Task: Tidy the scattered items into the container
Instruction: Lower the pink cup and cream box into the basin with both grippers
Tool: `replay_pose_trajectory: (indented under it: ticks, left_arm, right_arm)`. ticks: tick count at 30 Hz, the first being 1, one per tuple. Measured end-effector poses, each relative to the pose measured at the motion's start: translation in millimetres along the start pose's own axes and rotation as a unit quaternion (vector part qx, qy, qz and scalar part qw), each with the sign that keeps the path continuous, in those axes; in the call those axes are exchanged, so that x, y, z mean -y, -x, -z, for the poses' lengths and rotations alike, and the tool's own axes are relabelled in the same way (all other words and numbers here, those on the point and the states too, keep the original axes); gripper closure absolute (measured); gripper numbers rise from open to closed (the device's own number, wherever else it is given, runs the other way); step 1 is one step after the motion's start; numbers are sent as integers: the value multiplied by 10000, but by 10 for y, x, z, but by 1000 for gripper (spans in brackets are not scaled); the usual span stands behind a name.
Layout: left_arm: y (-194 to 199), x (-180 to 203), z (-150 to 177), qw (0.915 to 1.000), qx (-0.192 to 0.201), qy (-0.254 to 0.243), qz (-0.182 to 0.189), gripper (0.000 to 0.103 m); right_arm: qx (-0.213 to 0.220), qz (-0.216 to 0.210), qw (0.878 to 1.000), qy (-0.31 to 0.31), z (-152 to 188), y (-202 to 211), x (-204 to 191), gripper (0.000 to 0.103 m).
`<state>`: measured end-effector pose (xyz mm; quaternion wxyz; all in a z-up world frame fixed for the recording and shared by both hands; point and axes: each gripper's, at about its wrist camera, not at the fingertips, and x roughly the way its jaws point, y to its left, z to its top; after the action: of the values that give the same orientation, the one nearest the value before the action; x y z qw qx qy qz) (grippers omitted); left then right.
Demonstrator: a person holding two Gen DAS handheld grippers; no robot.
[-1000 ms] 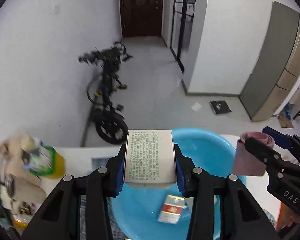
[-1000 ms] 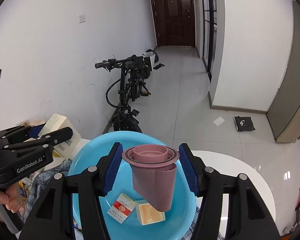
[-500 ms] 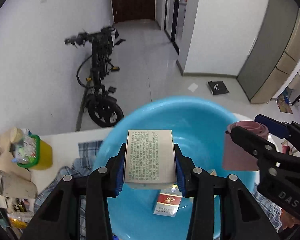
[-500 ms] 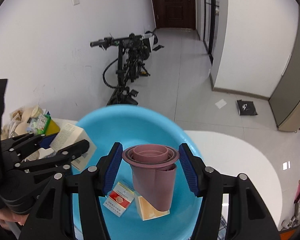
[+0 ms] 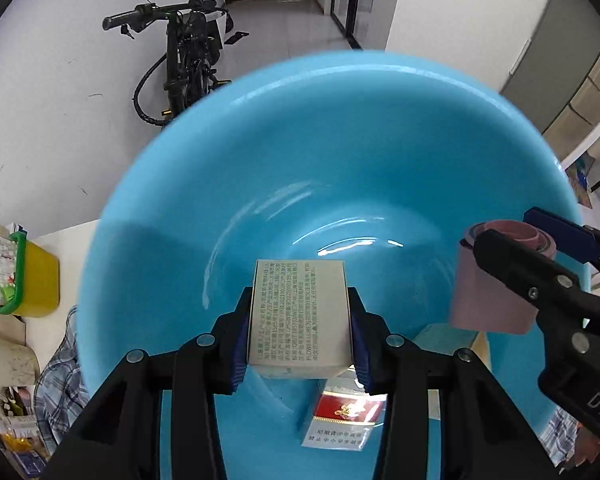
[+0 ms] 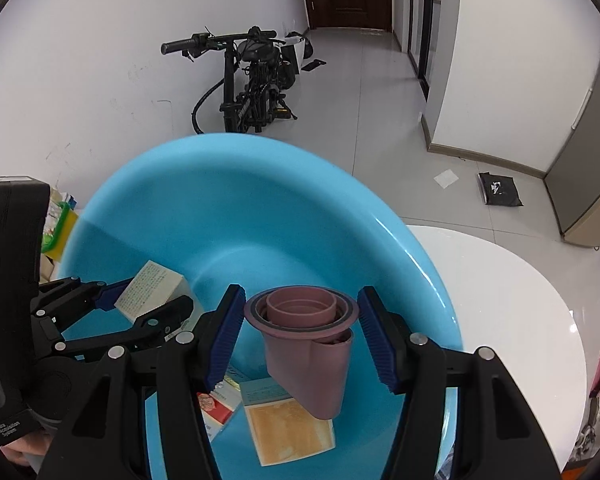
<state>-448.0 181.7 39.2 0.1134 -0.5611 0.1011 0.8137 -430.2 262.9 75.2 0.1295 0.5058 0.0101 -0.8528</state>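
Observation:
A large blue basin (image 5: 340, 152) (image 6: 240, 208) fills both views. My left gripper (image 5: 300, 336) is shut on a white printed box (image 5: 300, 316) and holds it inside the basin, above the bottom; it also shows in the right wrist view (image 6: 152, 292). My right gripper (image 6: 300, 332) is shut on a mauve plastic cup (image 6: 306, 344), held by its rim over the basin; it shows in the left wrist view (image 5: 496, 280). A red cigarette pack (image 5: 344, 416) (image 6: 216, 404) and a tan flat box (image 6: 288, 424) lie on the basin's bottom.
A yellow and green tub of packets (image 5: 24, 272) and paper clutter sit at the left on the white table (image 6: 508, 300). A plaid cloth (image 5: 60, 372) lies under the basin. A black bike (image 6: 252, 80) leans on the far wall.
Both grippers have moved forward and down over the basin with their loads. The basin now fills the views, and the box sits lower inside it.

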Motion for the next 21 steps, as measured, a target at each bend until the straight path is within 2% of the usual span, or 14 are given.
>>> replay_pose_trajectory:
  ticks: [15,18,19,21]
  left_arm:
    - [-166,28,177,9995,-268,54,159,58]
    - [-146,-26,213,9988,-232,277,334,46]
    - [-109,-40,226,9988,-153,304,342,38]
    - [2,-50,252,9993,38,242,283,36]
  right_arm:
    - [-84,-58,9999,-43,15,-33,19,46]
    - [-107,-44,9999,-56,12,-24,27,46]
    - [-113,-38,9999,-61,11,-13,30,46]
    - [-112,-41,9999,-77,7,18,32,46]
